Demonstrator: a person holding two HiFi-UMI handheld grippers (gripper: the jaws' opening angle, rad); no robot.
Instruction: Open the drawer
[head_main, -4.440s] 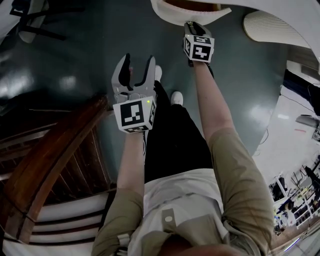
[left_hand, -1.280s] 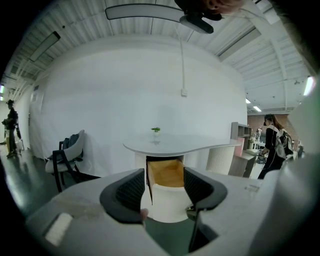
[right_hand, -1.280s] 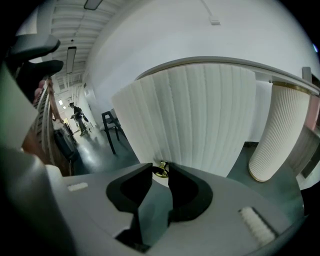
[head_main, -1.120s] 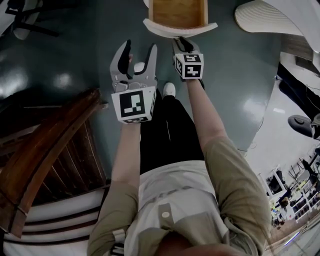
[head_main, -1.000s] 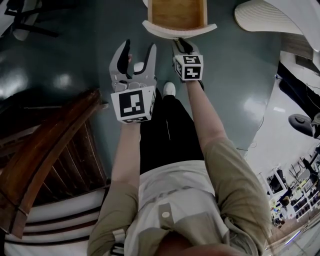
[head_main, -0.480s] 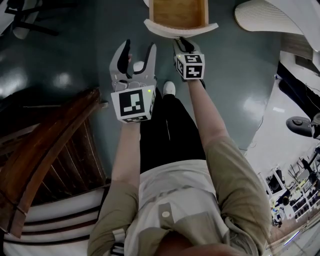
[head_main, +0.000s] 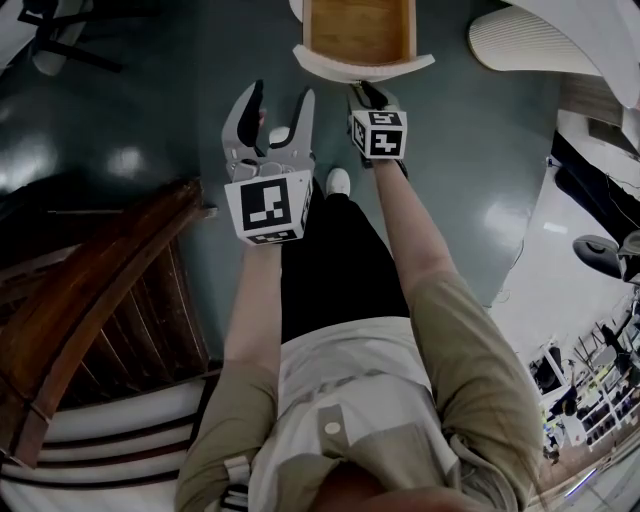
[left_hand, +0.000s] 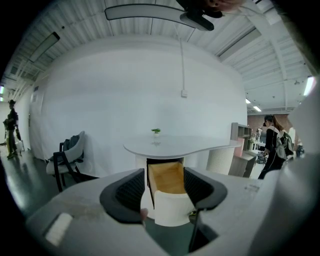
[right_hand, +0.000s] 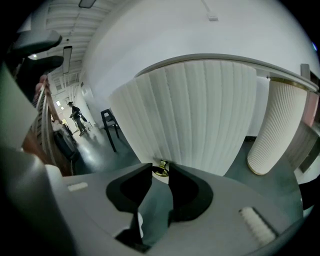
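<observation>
Both forearms reach fwd from the torso (head_main: 350, 400), roughly parallel, over the dark floor (head_main: 480, 150). L gripper (head_main: 280, 95) hangs nearer the body, pointing fwd and a bit down, its marker cube (head_main: 272, 208) face-up. Its jaws are spread wide w/ nothing between them; in the left gripper view only the distant drawer (head_main: 360, 30) shows thru the gap. R arm stretches further out. R gripper (head_main: 363, 90) tilts more steeply down and meets the drawer's white curved front. In the right gripper view its jaws stand narrow, tips pinching the small brass knob (right_hand: 161, 170) on that ribbed front. The drawer sits pulled out from under the white table (left_hand: 175, 146), its wood inside open to view at top centre of the head view. A small plant (left_hand: 156, 131) stands on the tabletop.

Vs approx 4 s ago: only a sliver of wood showed under the table edge. Now the box is well out, and the R gripper has come back toward the body w/ it. L gripper pose is much the same. Over the last sec, barely any change.
</observation>
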